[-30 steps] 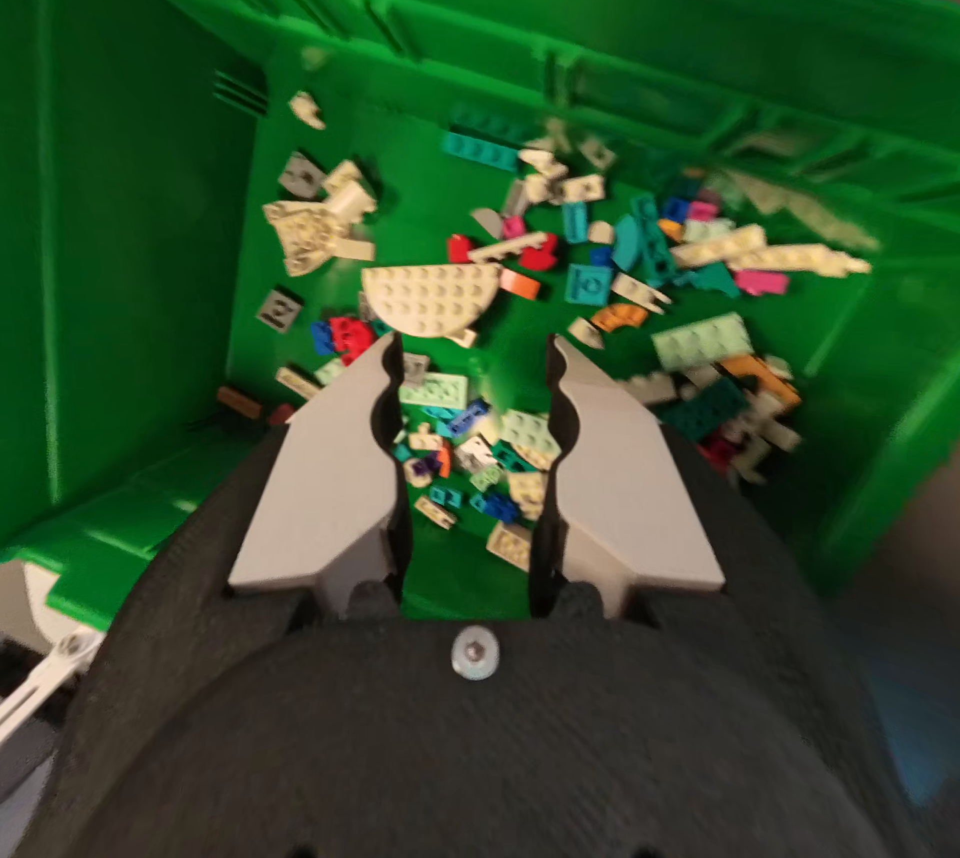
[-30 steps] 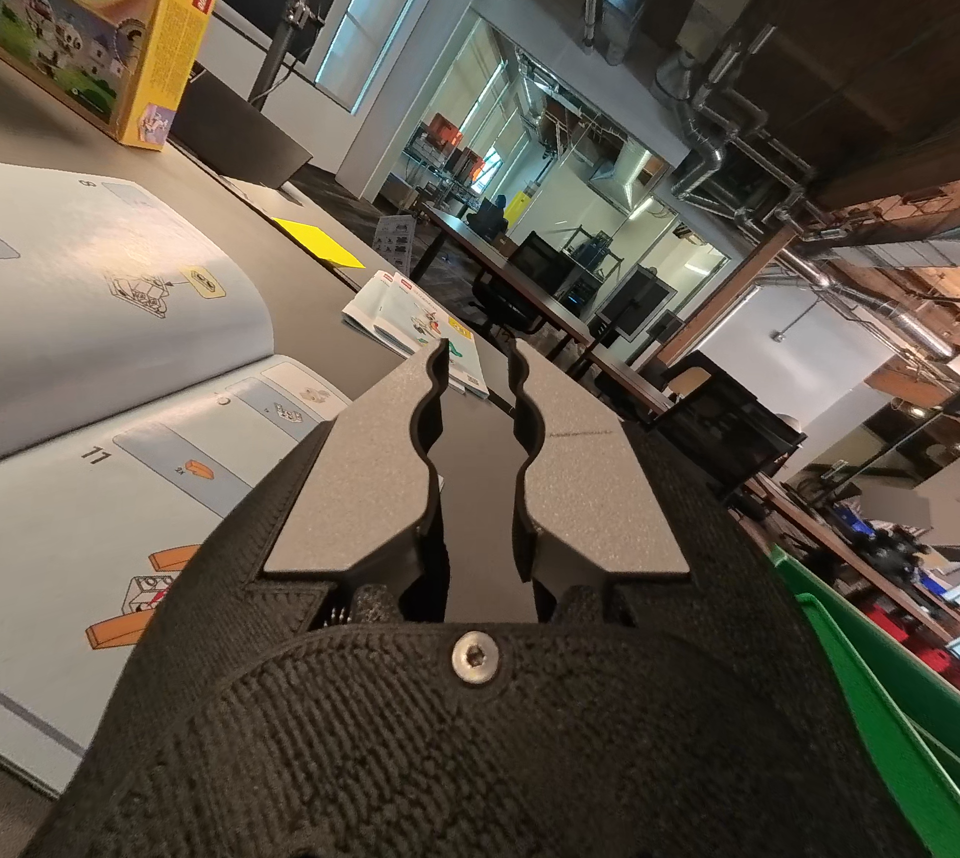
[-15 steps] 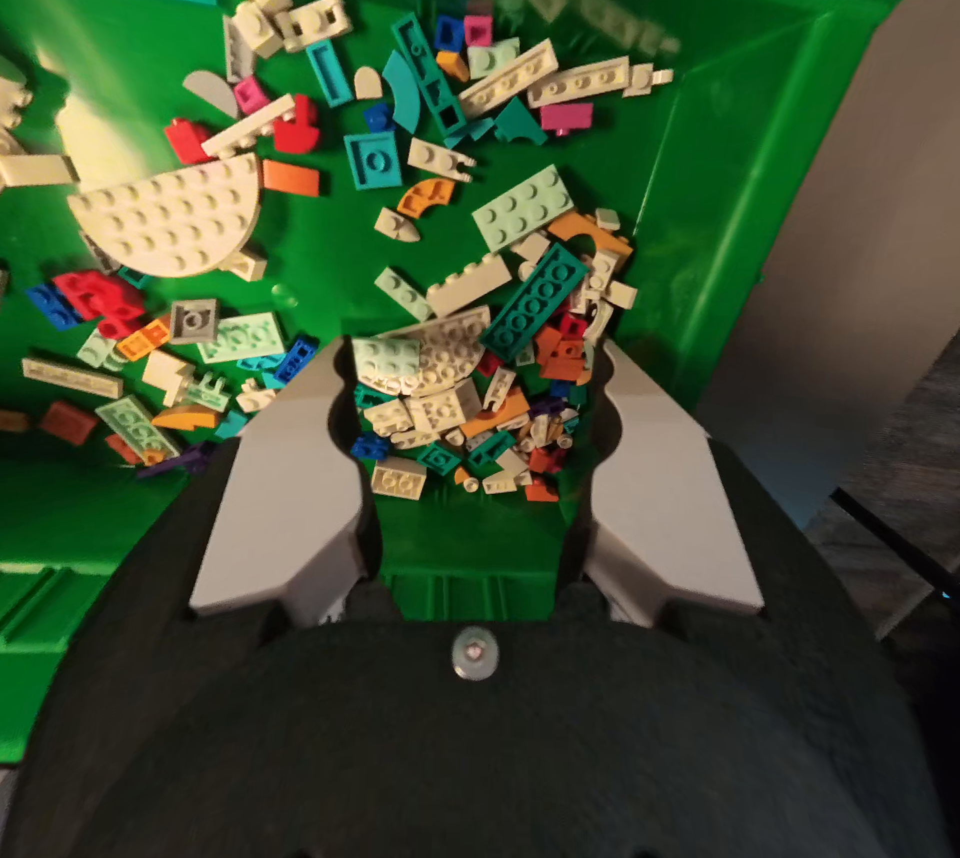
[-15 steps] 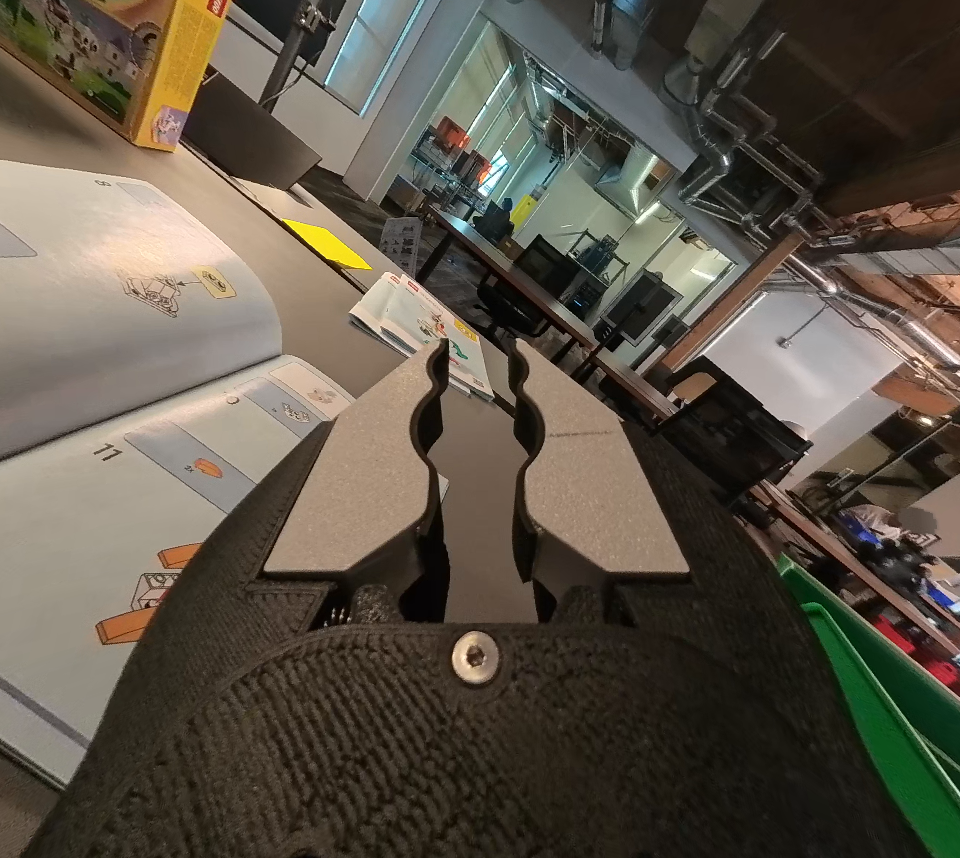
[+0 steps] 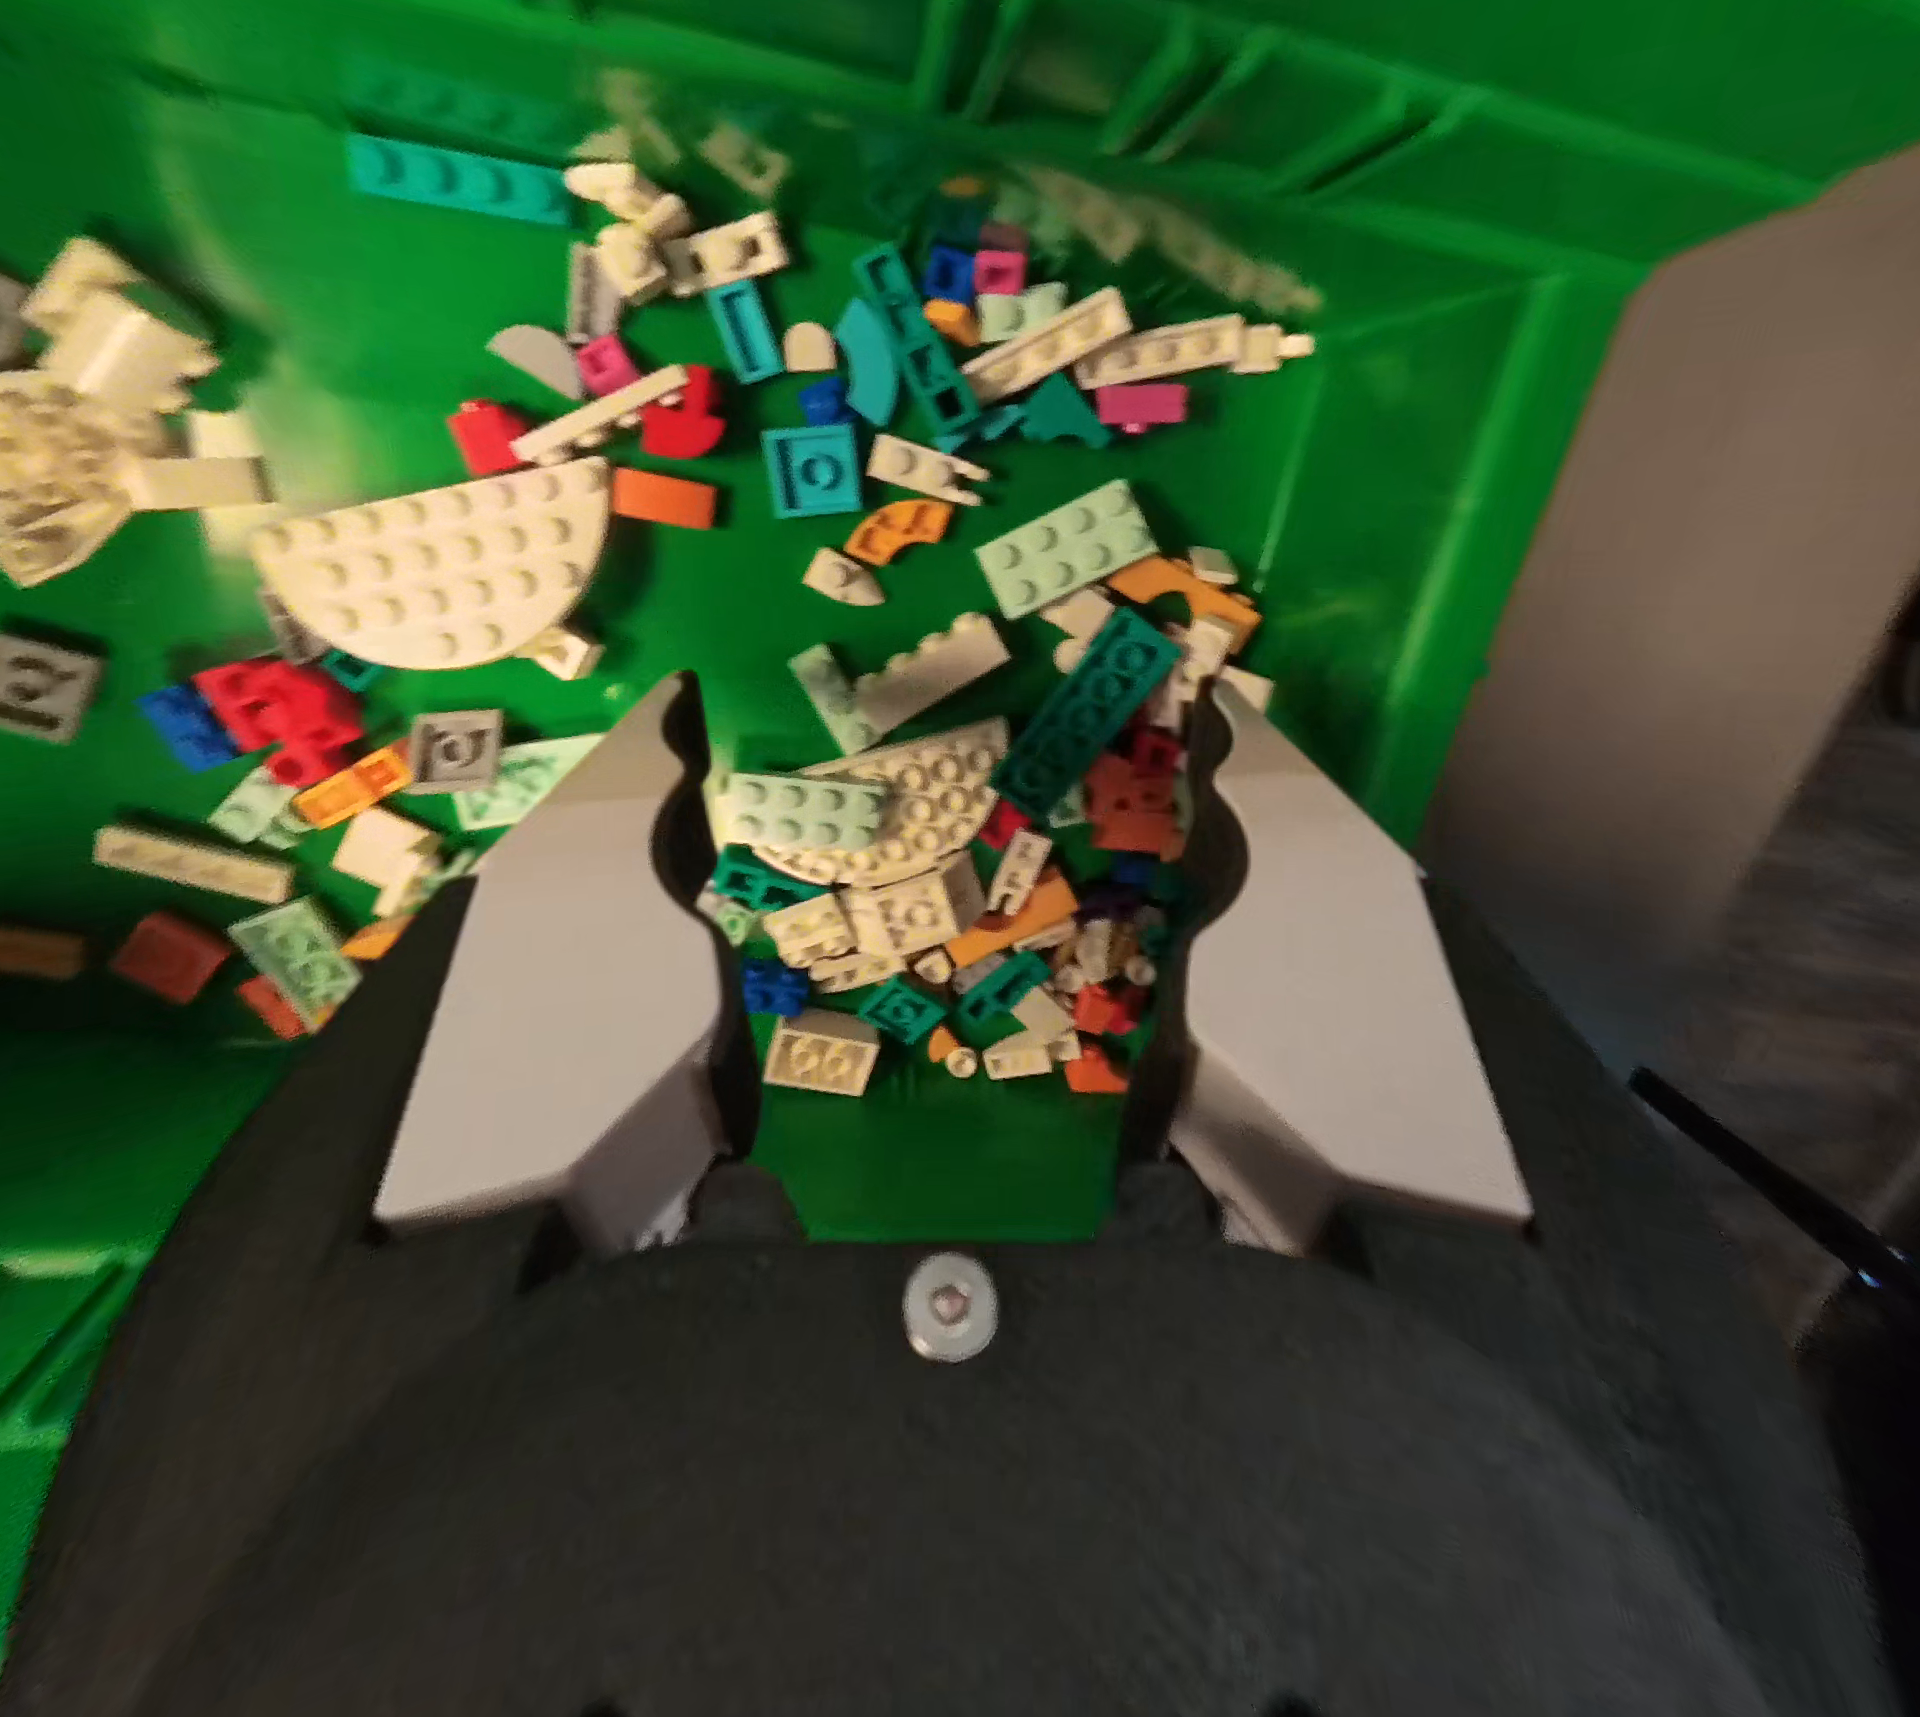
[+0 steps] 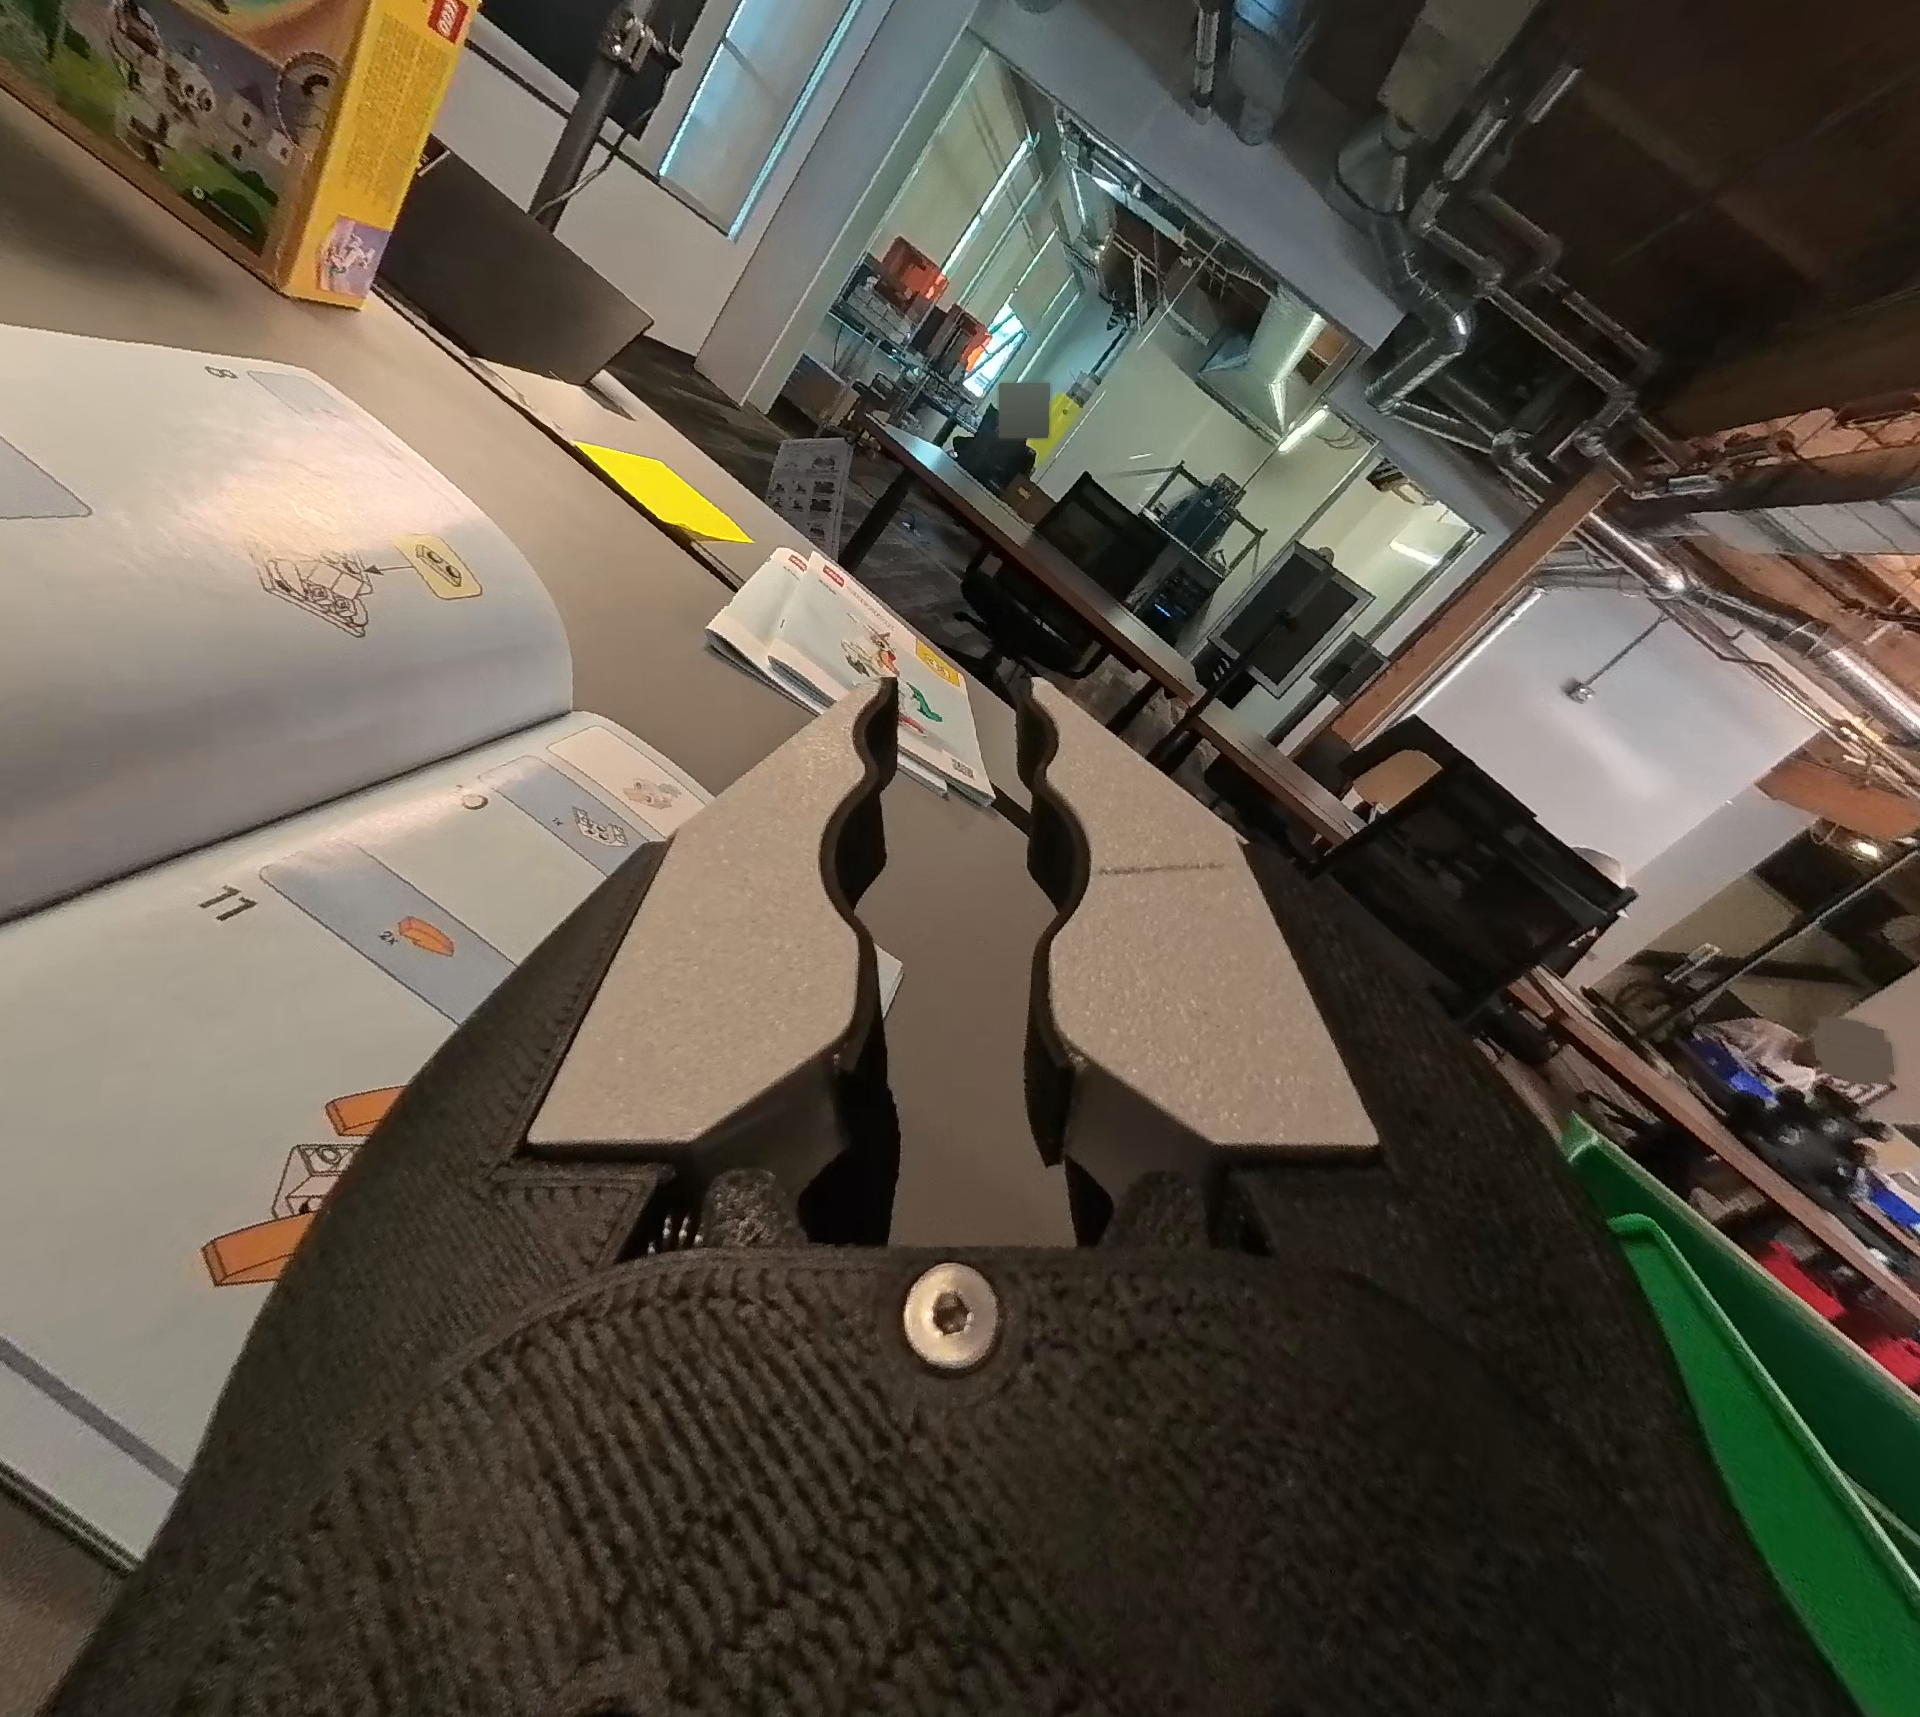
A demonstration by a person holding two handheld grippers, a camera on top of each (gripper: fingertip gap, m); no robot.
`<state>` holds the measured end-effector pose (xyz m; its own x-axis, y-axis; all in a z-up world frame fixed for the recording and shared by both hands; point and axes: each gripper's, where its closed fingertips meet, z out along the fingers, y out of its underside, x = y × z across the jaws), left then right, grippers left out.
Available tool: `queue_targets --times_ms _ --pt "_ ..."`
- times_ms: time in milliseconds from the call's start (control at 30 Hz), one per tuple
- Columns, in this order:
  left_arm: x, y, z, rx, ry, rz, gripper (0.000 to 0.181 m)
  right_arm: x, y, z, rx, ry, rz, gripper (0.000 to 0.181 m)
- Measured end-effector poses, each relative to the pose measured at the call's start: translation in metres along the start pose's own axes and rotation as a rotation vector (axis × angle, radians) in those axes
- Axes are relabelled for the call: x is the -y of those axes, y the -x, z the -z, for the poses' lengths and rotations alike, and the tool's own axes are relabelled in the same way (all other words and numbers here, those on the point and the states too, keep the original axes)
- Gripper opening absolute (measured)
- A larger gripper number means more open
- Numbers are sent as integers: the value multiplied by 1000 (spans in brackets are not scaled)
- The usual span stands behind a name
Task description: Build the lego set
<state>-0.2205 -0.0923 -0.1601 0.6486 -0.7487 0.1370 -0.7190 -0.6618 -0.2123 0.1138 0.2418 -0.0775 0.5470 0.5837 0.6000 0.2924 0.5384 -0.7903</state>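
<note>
My left gripper (image 5: 951,701) is open wide and empty above a green bin (image 5: 1351,140) full of loose lego pieces. A heap of small pieces (image 5: 935,898) lies between its fingers, with a pale green plate (image 5: 800,810) on a white half-round plate (image 5: 925,794). A larger white half-round plate (image 5: 436,566) lies to the left, a dark teal plate (image 5: 1091,717) to the right. My right gripper (image 6: 956,701) rests low over the grey table (image 6: 623,524), slightly open and empty, next to the open instruction booklet (image 6: 260,680).
The yellow lego box (image 6: 239,67) stands at the table's far left. A second booklet (image 6: 862,670) and a yellow sheet (image 6: 660,488) lie farther along the table. The bin's green rim (image 6: 1745,1335) shows at lower right. Desks and chairs fill the room behind. The gap from one gripper's tips to the other's is roughly 50 cm.
My left gripper swung right across the bin over the heap near the right wall, then eased back, and opened wider. My right gripper barely moved.
</note>
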Motion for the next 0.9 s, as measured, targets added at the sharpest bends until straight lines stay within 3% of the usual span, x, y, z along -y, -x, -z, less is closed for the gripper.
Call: queue_targets --times_ms 167,467,600,700,733,833,900 --pt "-15 -8 -9 -13 99 -63 110 0 1 0 3 -2 -1 21" --pt "-18 0 -18 43 162 -124 116 0 1 0 3 -1 1 21" --pt "-7 15 -15 131 107 -124 108 0 1 0 3 -1 0 21" --pt "-3 59 -1 389 78 -29 78 0 0 0 1 -1 -1 21" --pt "-5 68 4 442 72 0 77 0 0 0 1 -1 -1 21" --pt "-6 65 14 409 0 195 69 0 0 0 1 -2 -2 21" --pt "-6 46 15 279 -22 347 58 0 0 0 3 -2 -2 21"
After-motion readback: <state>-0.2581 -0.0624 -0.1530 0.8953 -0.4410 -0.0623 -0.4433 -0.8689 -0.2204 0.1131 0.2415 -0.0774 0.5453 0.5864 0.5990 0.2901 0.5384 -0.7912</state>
